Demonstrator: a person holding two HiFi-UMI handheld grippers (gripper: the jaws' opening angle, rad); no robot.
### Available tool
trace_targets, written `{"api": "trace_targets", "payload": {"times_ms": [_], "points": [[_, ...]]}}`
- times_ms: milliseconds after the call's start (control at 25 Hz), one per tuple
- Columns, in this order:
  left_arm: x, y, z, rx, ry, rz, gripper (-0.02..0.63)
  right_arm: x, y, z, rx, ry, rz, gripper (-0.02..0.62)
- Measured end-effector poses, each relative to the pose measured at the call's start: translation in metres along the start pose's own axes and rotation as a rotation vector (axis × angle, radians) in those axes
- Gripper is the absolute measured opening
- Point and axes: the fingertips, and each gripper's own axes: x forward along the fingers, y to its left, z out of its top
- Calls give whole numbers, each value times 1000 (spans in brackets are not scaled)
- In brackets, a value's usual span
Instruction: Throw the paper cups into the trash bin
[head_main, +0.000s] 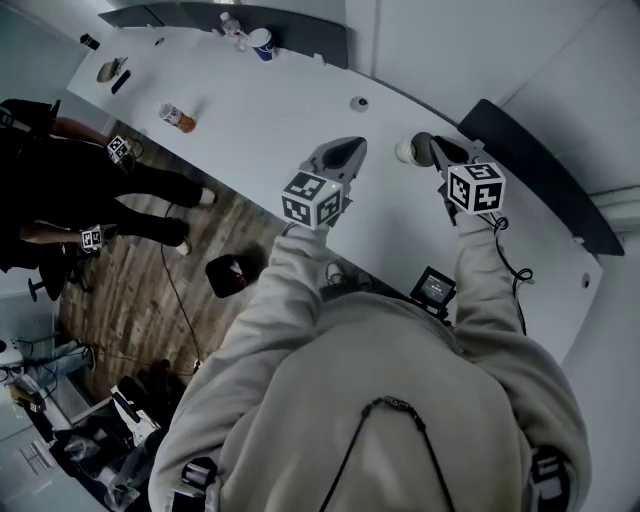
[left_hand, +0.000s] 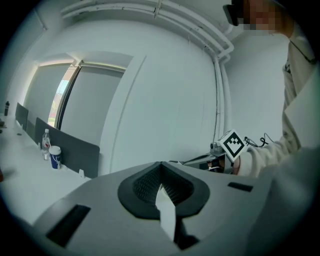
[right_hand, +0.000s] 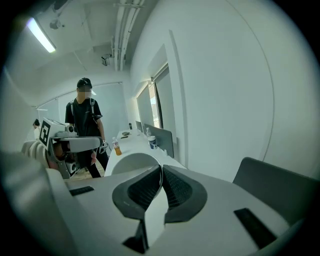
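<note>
Right gripper (right_hand: 161, 175): jaws pinching wall of white paper cup (right_hand: 131, 164), over long white table (head_main: 300, 100). Left gripper (left_hand: 161, 172): jaws clamped on thin white strip (left_hand: 165, 207), probably cup wall. Hold both firm; spot bin before you release.

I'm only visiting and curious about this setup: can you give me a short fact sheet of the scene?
Place: long white table in an office
Right hand-held gripper: shut on a white paper cup
Left hand-held gripper: jaws together on a thin white strip; what it is, unclear
Also on table: orange drink bottle, blue-printed cup
Bystander: person in black
Trash bin: not in view
</note>
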Motion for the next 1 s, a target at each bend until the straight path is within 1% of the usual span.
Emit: {"api": "trace_targets", "payload": {"times_ms": [120, 280, 400, 560, 680, 800, 880, 1000], "points": [[-4, 1, 13, 29, -20, 26, 2, -9, -7, 11, -16, -18, -7, 37], [-6, 1, 13, 45, -17, 52, 2, -13, -8, 18, -32, -30, 2, 37], [-14, 0, 14, 61, -14, 78, 2, -8, 5, 28, -61, -34, 37, 37], [-39, 8, 16, 67, -19, 149, 2, 4, 29, 43, -101, -45, 111, 37], [-69, 14, 20, 71, -29, 219, 2, 13, 60, 56, -129, -52, 186, 37], [-111, 21, 24, 69, -36, 308, 2, 27, 104, 67, -170, -56, 278, 37], [-144, 33, 23, 68, -40, 382, 2, 44, 140, 73, -201, -59, 351, 37], [-205, 55, 22, 61, -54, 518, 2, 73, 209, 82, -249, -61, 484, 37]]}}
